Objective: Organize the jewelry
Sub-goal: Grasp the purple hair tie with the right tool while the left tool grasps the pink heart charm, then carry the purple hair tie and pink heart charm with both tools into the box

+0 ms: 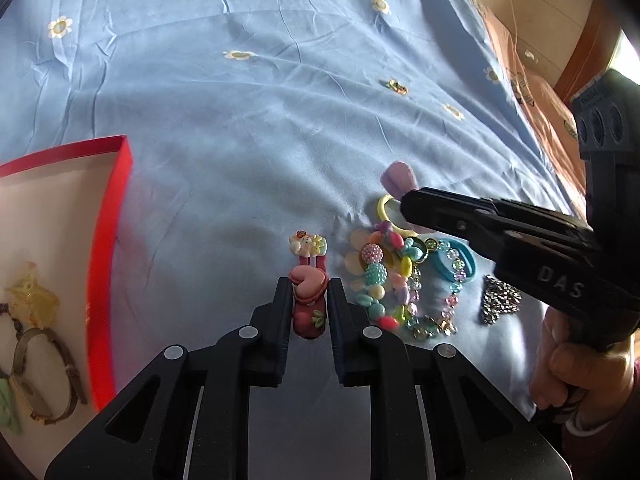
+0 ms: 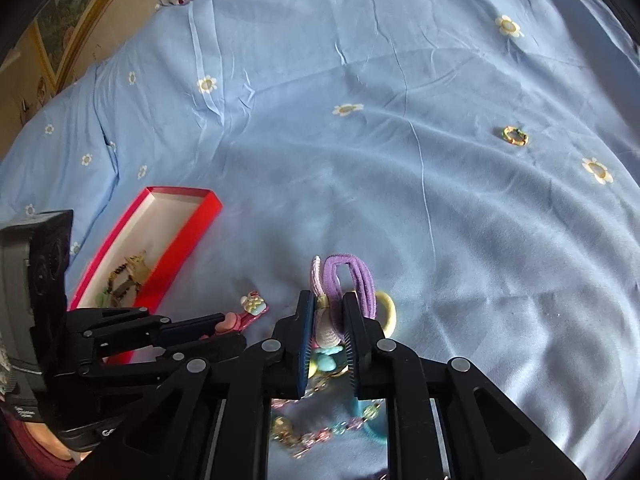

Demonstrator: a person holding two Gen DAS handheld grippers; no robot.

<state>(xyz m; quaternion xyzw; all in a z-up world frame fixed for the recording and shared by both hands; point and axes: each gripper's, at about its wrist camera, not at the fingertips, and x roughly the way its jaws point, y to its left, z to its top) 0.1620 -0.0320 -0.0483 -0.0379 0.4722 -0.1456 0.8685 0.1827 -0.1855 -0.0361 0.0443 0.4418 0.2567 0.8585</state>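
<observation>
Two grippers work over a bed covered by a blue sheet [image 1: 240, 128] with daisies. The left gripper [image 1: 310, 308] has its jaws clamped on a pink hair clip [image 1: 308, 300] with a heart on it, lying on the sheet just right of a red box [image 1: 116, 240] that holds a bracelet [image 1: 44, 372]. The right gripper [image 2: 328, 320] has its jaws clamped on a purple hair tie [image 2: 354, 276], at the far edge of a pile of bead strings [image 1: 384, 280], a yellow ring-shaped band [image 2: 388, 308] and a silver chain [image 1: 500, 304]. A small ring [image 2: 515, 136] lies well apart, farther up the sheet.
</observation>
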